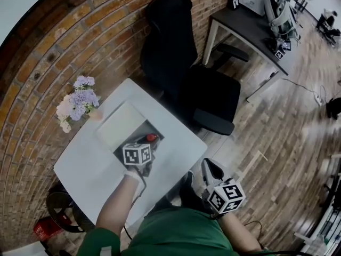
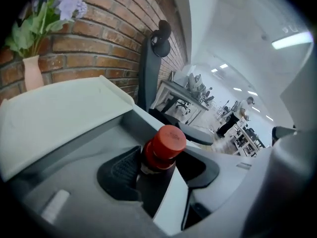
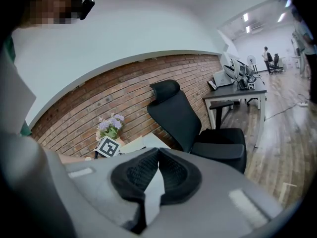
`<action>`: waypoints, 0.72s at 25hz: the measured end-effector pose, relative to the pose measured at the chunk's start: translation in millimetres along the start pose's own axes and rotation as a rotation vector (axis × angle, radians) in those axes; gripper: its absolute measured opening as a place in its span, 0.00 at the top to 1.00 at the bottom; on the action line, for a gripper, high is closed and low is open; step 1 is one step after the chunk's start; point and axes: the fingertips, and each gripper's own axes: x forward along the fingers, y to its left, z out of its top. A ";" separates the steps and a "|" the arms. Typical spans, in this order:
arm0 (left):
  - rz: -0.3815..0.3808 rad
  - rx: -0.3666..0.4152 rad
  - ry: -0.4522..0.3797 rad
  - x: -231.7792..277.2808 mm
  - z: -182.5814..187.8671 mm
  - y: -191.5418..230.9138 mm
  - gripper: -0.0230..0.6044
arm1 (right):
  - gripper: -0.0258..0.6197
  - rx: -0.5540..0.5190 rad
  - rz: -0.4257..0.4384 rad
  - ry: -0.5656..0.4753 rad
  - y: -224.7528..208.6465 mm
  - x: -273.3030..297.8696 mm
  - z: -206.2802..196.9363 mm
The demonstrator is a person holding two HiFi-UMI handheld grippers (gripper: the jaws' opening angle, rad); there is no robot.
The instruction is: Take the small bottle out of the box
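- Brick wall (image 1: 80,41) runs behind the work area. Wood plank floor (image 1: 287,137) is to the right.
- Black office chair (image 1: 176,47) stands at the far side of the table, headrest against the wall.
- White table (image 1: 80,167) carries the box, plus a bunch of lilac and white flowers (image 1: 80,103) in a pale vase (image 2: 32,72) at its wall-side corner.
- Box (image 1: 121,126): pale, open, with its flap laid back toward the flowers. The dark interior faces the person.
- Person's left forearm (image 1: 114,207), bare below a green sleeve, reaches over the near table edge to the box.
- Left tongs (image 2: 159,168): reached into the box opening with the marker cube on top. Jaws stand wide apart with the bottle between them. The left pad sits right at the bottle's neck and a dark gap shows beside the right pad, so there is no clamp on it.
- Right tongs (image 3: 157,155): held off the table, low at the person's right side and pointing toward the chair. The pad tips meet and nothing is between them.
- Small bottle (image 2: 165,145): red cap, upright, inside the box near its chair-side edge. The body below the neck is hidden between the pads.
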 end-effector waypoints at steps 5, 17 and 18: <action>-0.013 -0.028 -0.022 -12.2 0.4 5.1 0.61 | 0.96 -0.010 -0.003 -0.006 10.2 -5.7 -0.1; -0.084 -0.053 -0.205 -75.7 35.0 -0.4 0.61 | 0.96 -0.083 0.056 -0.008 56.4 2.2 6.7; -0.093 -0.058 -0.223 -83.1 38.4 -1.5 0.61 | 0.96 -0.090 0.065 -0.007 61.1 3.7 7.2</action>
